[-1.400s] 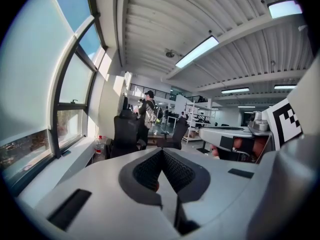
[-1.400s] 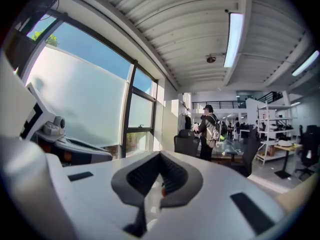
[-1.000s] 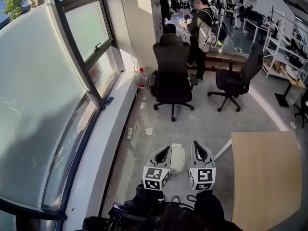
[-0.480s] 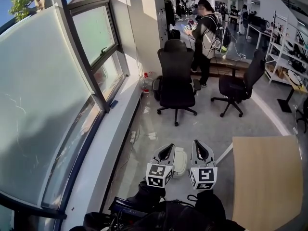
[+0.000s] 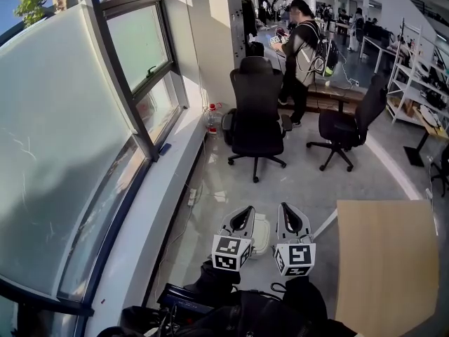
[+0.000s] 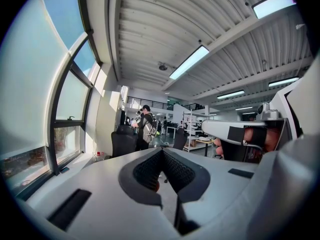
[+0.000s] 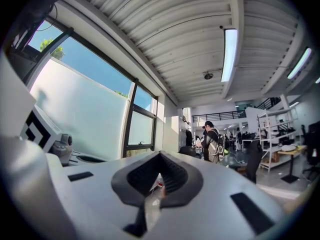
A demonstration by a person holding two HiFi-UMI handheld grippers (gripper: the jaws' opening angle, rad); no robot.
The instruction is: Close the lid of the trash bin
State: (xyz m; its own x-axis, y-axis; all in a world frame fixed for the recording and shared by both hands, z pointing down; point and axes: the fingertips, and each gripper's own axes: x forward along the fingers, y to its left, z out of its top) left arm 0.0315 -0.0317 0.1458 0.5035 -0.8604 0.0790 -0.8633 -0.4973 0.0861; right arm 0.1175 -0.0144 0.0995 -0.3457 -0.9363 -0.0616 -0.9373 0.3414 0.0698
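The trash bin (image 5: 262,232) stands on the grey floor (image 5: 309,181), near the person and left of the wooden desk (image 5: 389,272). It is partly hidden by the left gripper (image 5: 243,215). Its white top looks flat, so the lid is probably down; this cannot be confirmed. The left gripper and right gripper (image 5: 289,214) point level above it, jaws closed and empty. Next: check the seating and, if the lid is raised, press it down.
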